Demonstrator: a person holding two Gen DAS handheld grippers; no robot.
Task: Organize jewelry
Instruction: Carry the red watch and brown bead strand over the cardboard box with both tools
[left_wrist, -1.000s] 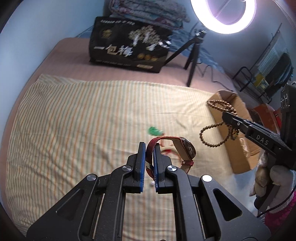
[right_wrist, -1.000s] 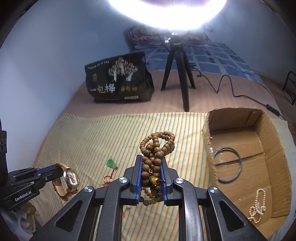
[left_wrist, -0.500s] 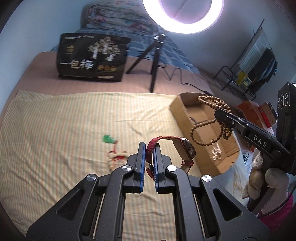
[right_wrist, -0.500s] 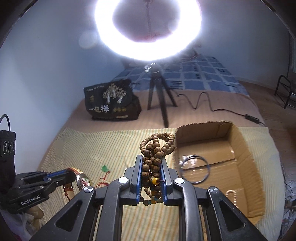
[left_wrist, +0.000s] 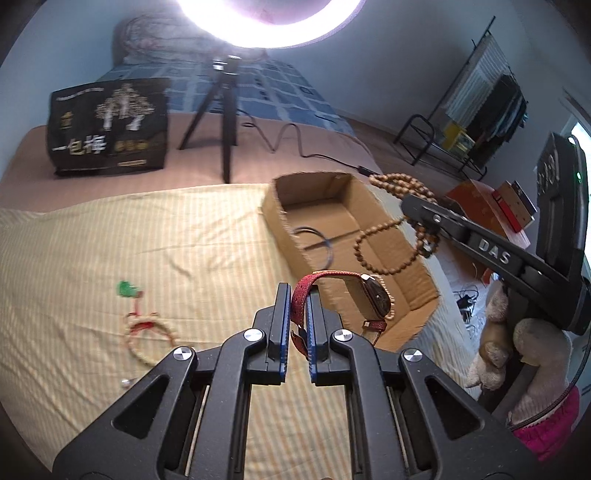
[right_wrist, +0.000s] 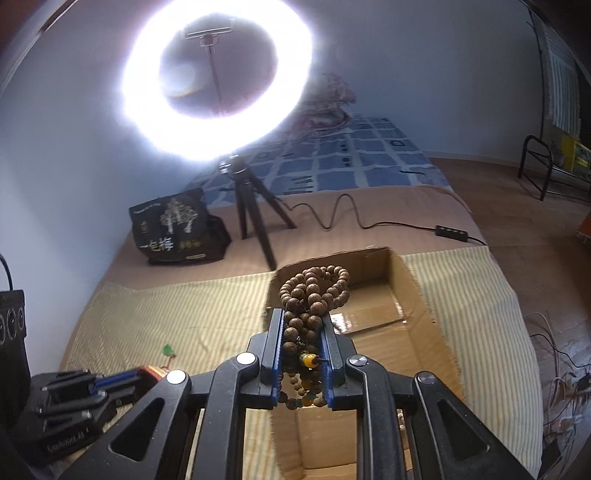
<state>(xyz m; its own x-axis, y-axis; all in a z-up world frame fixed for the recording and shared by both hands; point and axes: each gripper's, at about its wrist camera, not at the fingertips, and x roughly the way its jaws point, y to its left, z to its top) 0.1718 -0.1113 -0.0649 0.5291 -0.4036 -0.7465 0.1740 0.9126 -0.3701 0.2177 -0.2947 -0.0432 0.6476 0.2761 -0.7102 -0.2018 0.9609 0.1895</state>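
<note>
Jewelry is in transit to a cardboard box (left_wrist: 373, 236), one piece in each gripper. The left gripper (left_wrist: 295, 314) is clamped narrowly on the red woven strap of a wristwatch (left_wrist: 369, 295); the strap arches out from between the blue pads and the metal case hangs sideways on the far end, just short of the box's near wall. Holding by the strap looks deliberate: the flat band gives the pads purchase that the smooth case would not. The right gripper (right_wrist: 303, 332) is closed on a bunched string of brown wooden beads (right_wrist: 314, 291), round and matt, with one yellow bead among them; a loose loop dangles over the box opening, so a release here should drop it inside. The box is open-topped, plain corrugated card with rough-cut edges, at the right of a yellow striped cloth (left_wrist: 110, 258). A thin dark bangle (left_wrist: 314, 243) lies on its floor. Not yet collected, at the near left of the cloth, are a small beaded bracelet with red cord (left_wrist: 147, 336) and, just beyond it, a green pendant (left_wrist: 125, 288).
</note>
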